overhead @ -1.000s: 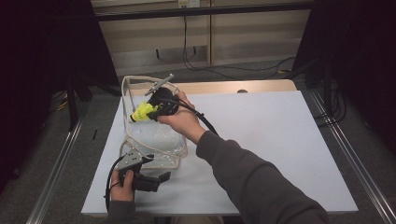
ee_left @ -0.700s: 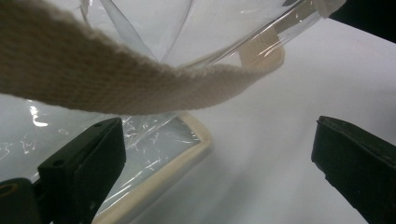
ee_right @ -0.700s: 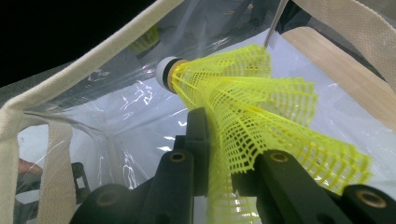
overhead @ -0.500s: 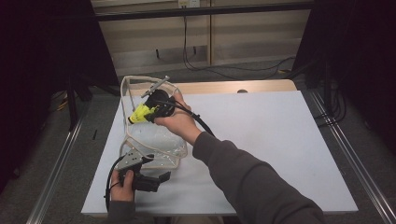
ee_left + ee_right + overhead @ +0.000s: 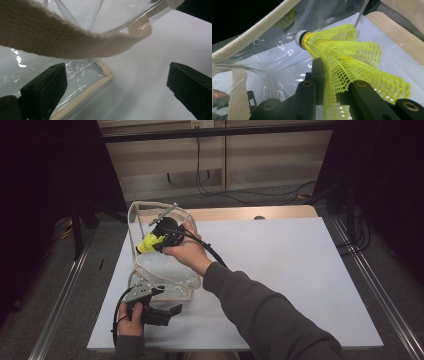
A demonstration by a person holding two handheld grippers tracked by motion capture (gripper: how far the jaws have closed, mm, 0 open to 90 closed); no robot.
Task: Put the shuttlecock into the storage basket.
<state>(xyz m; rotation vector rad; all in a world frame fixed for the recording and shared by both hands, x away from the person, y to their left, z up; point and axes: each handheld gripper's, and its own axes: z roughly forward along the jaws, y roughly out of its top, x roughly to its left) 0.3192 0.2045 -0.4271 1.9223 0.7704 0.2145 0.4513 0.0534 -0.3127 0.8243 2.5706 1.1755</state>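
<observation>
My right hand-held gripper is edging further into the clear bag, pinching the yellow shuttlecock; my left hand-held gripper is gaping empty on the counter.

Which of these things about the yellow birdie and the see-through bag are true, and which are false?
1. The right gripper is shut on the yellow mesh plastic shuttlecock. True.
2. The left gripper pinches the cream woven strap. False: its jaws stand wide open, with the strap apart from them.
3. The shuttlecock has a white rounded tip. True.
4. The clear plastic bag with cream edging lies on a red cloth. False: it rests on the white table.
</observation>
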